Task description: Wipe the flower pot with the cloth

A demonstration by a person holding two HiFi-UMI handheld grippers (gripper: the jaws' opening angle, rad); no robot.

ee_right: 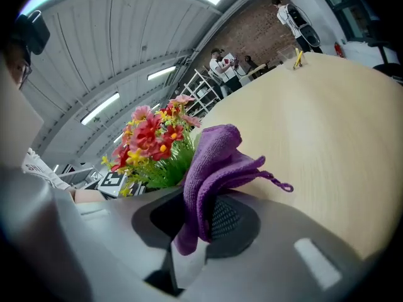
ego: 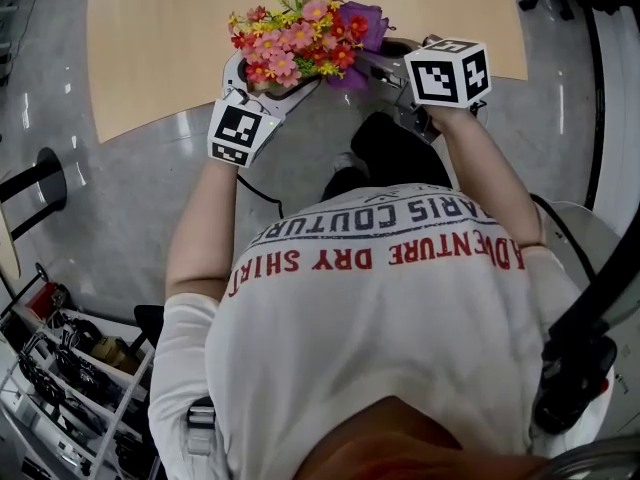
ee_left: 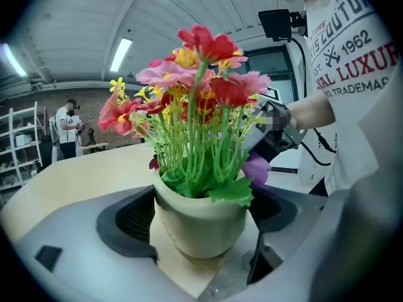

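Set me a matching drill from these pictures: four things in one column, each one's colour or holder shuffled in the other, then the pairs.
Column one
1. flower pot
2. cloth
3. table
4. flowers

Column two
A. light wood
B. purple, clamped in the right tongs
C. pink, red and yellow
D. cream, held between the left tongs

Pairs: 1-D, 2-B, 3-A, 4-C

Garment: white short-sleeved cotton T-shirt [ego: 380, 308], which bore red and dark grey block lettering across the front.
Left gripper [ee_left: 201, 231], right gripper [ee_right: 195, 222]: both were pale grey moulded shells with black textured pads [ee_right: 230, 219].
Each carried a white cube with black square markers [ego: 447, 71].
A thin black cable [ego: 264, 192] hung below the left gripper.
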